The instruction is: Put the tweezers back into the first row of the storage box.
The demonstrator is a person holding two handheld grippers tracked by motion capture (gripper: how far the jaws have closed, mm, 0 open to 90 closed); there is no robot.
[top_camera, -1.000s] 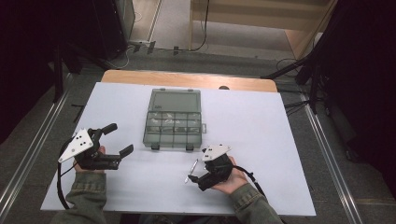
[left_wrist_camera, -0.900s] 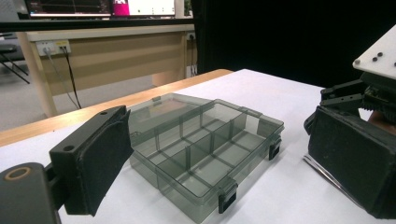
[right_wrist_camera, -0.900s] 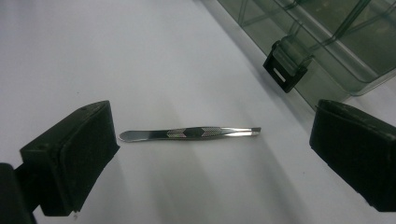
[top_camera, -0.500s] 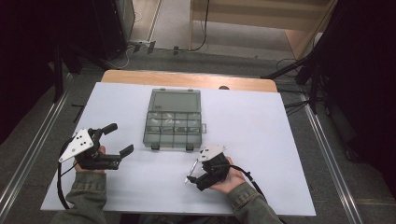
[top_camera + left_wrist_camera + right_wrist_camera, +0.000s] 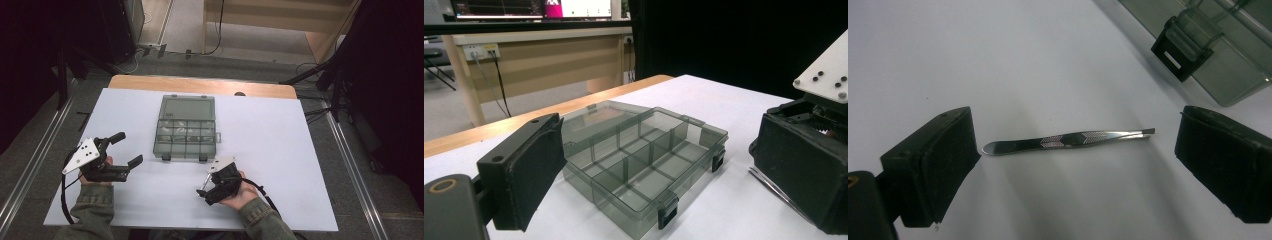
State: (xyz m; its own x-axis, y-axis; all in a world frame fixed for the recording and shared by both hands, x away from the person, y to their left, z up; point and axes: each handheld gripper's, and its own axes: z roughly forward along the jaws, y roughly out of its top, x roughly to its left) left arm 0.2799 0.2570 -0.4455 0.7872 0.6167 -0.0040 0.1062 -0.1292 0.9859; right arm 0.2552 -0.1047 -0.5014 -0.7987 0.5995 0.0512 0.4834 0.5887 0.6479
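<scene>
The right gripper (image 5: 1073, 165) hangs open over the tweezers (image 5: 1068, 139), which lie flat between its pads, lengthwise across the gap. Better to turn it and pinch the sides. The left gripper (image 5: 122, 150) waits open beside the organizer box (image 5: 186, 129).

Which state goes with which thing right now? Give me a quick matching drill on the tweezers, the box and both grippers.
Things:
1. tweezers
2. box
3. left gripper
4. right gripper

States:
A. open, held off to the side of the box
B. smoky clear, latches at its near edge
C. flat on the white table, between two open jaws
D. open, lowered around the tweezers

Pairs: 1-C, 2-B, 3-A, 4-D
</scene>
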